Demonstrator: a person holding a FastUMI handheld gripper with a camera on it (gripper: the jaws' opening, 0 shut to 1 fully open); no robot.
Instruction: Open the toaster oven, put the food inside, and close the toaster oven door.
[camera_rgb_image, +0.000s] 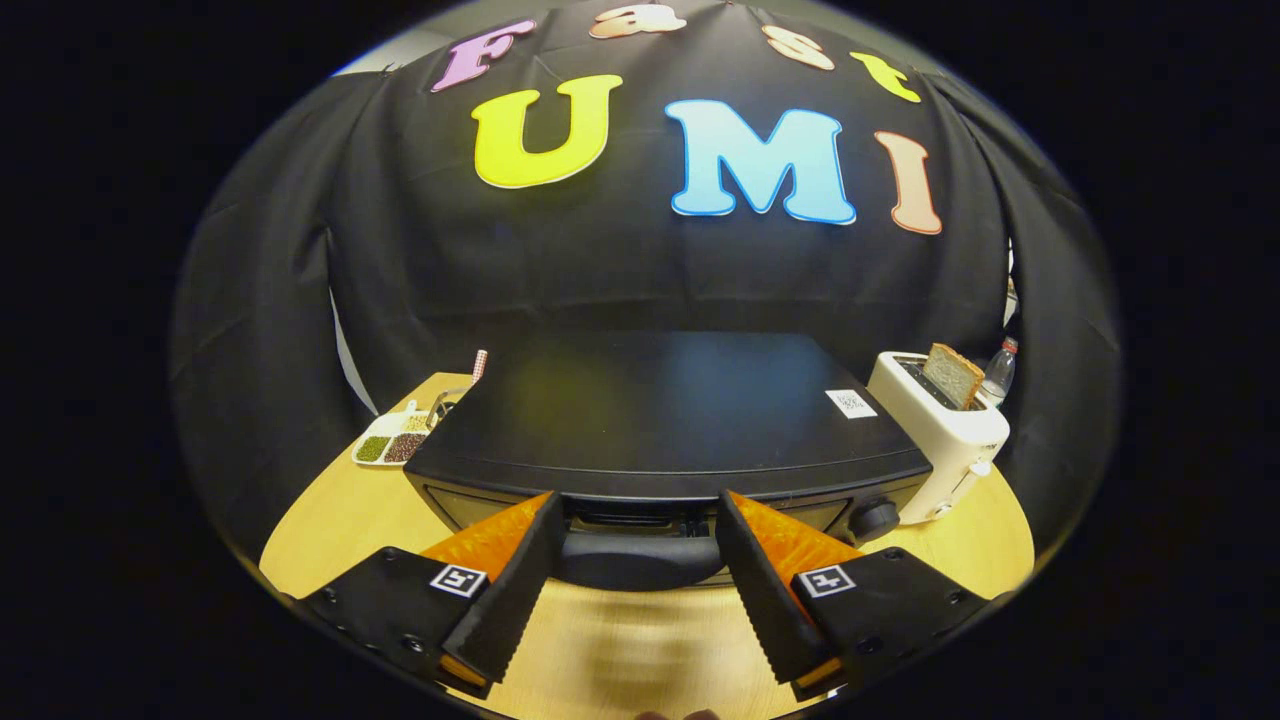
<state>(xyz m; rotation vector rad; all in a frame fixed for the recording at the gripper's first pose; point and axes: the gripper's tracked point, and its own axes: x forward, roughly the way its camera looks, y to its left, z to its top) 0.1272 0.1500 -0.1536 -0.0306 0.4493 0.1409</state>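
Note:
A black toaster oven (660, 410) stands on the wooden table (330, 520), seen from above its front edge. Its dark door handle (640, 562) lies between my two fingers, which flank it on the left and right. My gripper (637, 500) is open, fingertips level with the top of the oven's front; I cannot tell whether they touch the handle. A round knob (875, 518) sits on the oven's front, right of the handle. A slice of toast (952, 375) sticks up from a white toaster (945, 435) just right of the oven.
Left of the oven lies a white divided tray (390, 440) of beans and grains, with a small glass item behind it. A plastic bottle (1000, 370) stands behind the toaster. Bare table wood (620, 650) lies below the fingers.

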